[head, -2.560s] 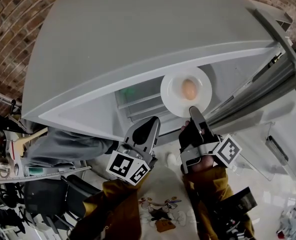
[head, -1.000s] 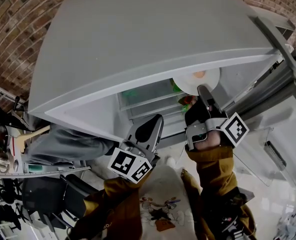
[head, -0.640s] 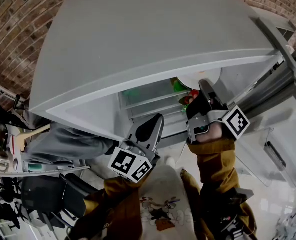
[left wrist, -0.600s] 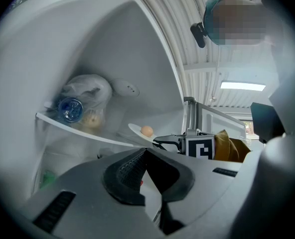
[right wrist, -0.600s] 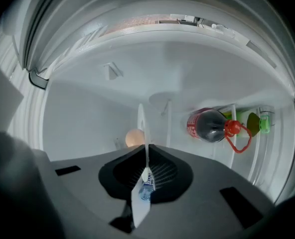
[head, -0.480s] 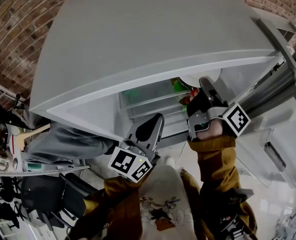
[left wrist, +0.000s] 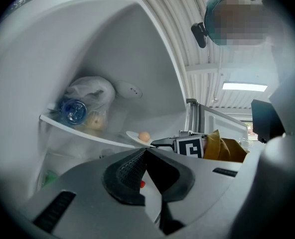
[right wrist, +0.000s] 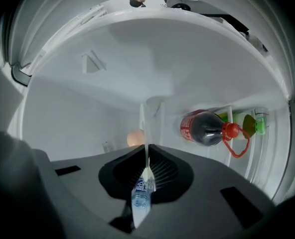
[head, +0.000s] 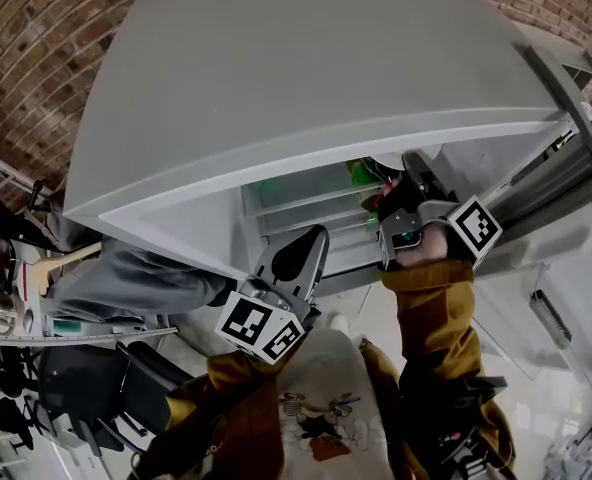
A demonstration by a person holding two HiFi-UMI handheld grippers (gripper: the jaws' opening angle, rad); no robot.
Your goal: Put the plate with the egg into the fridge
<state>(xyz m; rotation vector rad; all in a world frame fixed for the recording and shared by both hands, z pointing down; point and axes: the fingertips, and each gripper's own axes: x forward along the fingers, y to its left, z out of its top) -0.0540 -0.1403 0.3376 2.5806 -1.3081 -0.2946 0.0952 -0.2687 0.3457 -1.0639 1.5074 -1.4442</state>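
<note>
One thin rim-pinch carries everything: your right claw (right wrist: 146, 156) is clamped on the plate (right wrist: 142, 121) inside the fridge (right wrist: 77, 108), egg (right wrist: 135, 137) at eleven o'clock. Tilt it and the egg could roll off; your left claw (left wrist: 146, 153) hangs closed, empty.

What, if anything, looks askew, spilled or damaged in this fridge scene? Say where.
Nothing stands out. The plate sits roughly level in the right gripper's jaws with the egg whole on it; nothing has spilled on the shelf.
</note>
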